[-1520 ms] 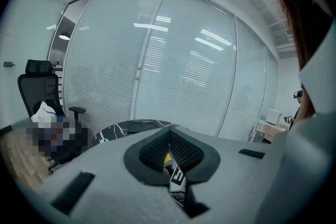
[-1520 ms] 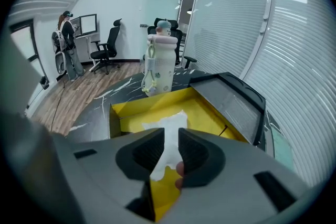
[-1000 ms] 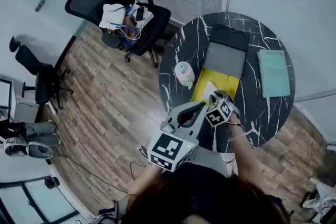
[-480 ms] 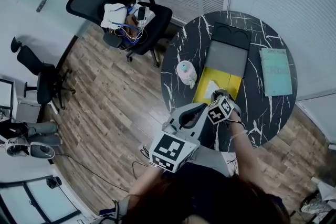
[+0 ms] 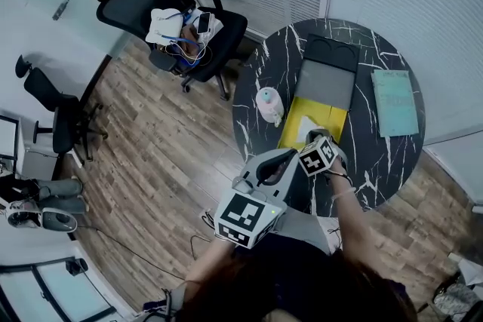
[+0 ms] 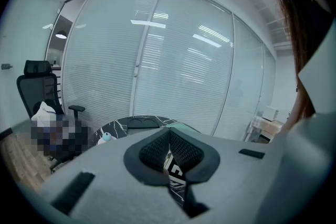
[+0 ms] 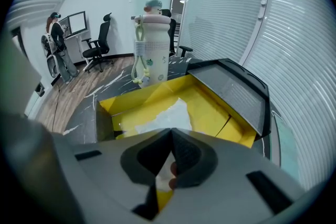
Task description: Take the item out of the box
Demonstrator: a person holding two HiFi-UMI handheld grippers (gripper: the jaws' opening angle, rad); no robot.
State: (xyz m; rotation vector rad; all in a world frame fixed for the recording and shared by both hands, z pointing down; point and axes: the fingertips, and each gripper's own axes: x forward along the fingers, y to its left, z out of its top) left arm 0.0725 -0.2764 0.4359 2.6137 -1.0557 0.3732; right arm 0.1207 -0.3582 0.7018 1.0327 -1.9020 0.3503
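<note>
White packet [image 7: 165,113] in yellow box [image 7: 212,107] lies just ahead of closed right gripper [image 7: 169,132]; closed left gripper [image 6: 169,135] farther.

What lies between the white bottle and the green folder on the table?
In the head view, the open box, yellow inside, lies between the white bottle and the green folder, with its grey lid folded back.

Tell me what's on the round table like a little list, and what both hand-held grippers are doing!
table: round, black marble
box: open, yellow inside
lid: grey, folded back
item: white, lying in the box
beside box: white bottle; teal pad
right hand-held gripper: jaws together, at the box's near edge
left hand-held gripper: jaws together, empty, away from the box
</note>
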